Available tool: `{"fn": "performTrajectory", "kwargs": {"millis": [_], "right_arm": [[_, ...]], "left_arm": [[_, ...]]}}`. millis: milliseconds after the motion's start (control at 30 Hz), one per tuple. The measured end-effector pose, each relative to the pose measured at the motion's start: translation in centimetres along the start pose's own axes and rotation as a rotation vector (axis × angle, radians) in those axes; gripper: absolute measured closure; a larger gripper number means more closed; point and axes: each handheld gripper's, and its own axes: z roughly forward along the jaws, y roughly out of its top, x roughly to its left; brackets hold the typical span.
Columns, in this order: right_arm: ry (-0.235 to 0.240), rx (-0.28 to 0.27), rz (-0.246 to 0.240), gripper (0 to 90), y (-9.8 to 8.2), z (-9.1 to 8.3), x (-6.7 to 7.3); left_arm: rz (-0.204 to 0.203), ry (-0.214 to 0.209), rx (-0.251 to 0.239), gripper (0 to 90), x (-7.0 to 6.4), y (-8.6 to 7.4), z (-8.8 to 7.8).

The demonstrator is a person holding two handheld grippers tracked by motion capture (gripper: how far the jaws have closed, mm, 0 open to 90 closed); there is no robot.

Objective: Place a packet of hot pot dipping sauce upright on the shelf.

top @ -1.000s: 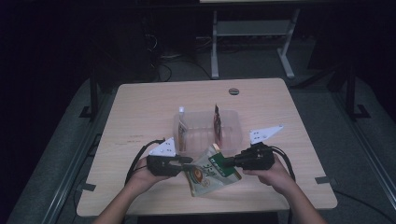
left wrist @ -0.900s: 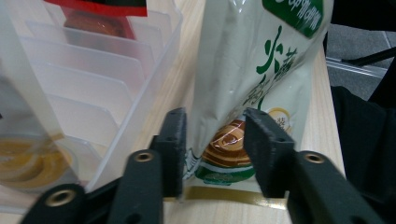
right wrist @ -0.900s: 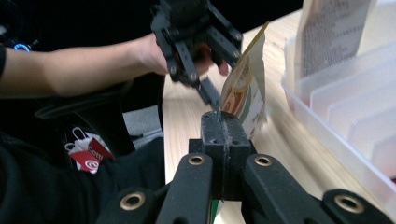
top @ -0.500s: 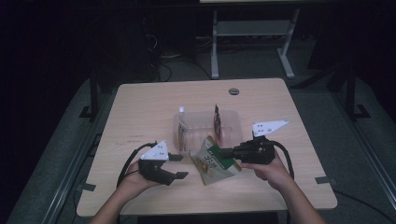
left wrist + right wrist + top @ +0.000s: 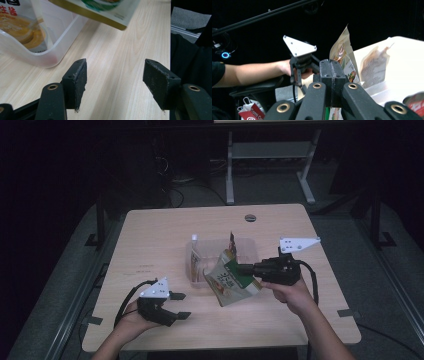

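Note:
A green and white food packet point(image 5: 227, 282) hangs tilted over the front right corner of a clear plastic container point(image 5: 191, 265). My right gripper point(image 5: 245, 268) is shut on the packet's right edge, its jaws pressed together in the right gripper view point(image 5: 332, 67). My left gripper point(image 5: 181, 305) rests low near the table's front left, apart from the packet. Its jaws have just been opening and stand open over bare wood point(image 5: 115, 72) with nothing between them. The packet's underside point(image 5: 100, 7) and the container's wall point(image 5: 50, 55) show ahead of the left gripper.
Other packets stand upright in the container, one tall one point(image 5: 231, 242) at its back. The wooden table point(image 5: 165, 235) has a round cable hole point(image 5: 250, 217) near its far edge. Behind the table stands a grey metal frame point(image 5: 270, 155).
The left gripper has let go of the packet, opened its jaws and drawn back to the front left. The right gripper has lifted the packet up over the container's corner.

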Motion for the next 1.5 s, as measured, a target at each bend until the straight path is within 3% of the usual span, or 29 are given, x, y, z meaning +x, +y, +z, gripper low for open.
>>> {"fn": "performTrajectory", "kwargs": {"millis": [233, 367, 633, 867, 1067, 1300, 1500], "right_arm": [[-0.067, -0.017, -0.007, 90.0, 2.4, 0.1, -0.5], [-0.116, -0.021, 0.006, 90.0, 3.4, 0.6, -1.4], [-0.201, -0.041, 0.033, 90.0, 4.1, 1.8, -3.6], [-0.271, -0.023, 0.046, 90.0, 3.9, 2.8, -5.0], [-0.288, -0.007, 0.051, 90.0, 3.7, 3.1, -5.3], [-0.322, 0.061, 0.035, 90.0, 3.5, 3.8, -5.3], [-0.330, 0.087, 0.034, 90.0, 3.2, 4.4, -5.6]], "left_arm": [[-0.012, -0.012, 0.017, 34.5, 0.1, -0.2, 0.4], [-0.015, -0.018, 0.029, 33.9, 0.1, -0.3, 0.5], [-0.016, -0.023, 0.052, 32.9, 0.3, -0.5, 0.7], [-0.016, -0.026, 0.060, 32.6, 0.3, -0.5, 0.8], [-0.016, -0.032, 0.067, 32.5, 0.3, -0.6, 0.9], [-0.011, -0.038, 0.078, 32.2, 0.2, -0.6, 1.0], [-0.015, -0.036, 0.079, 32.1, 0.3, -0.6, 1.0]]}}
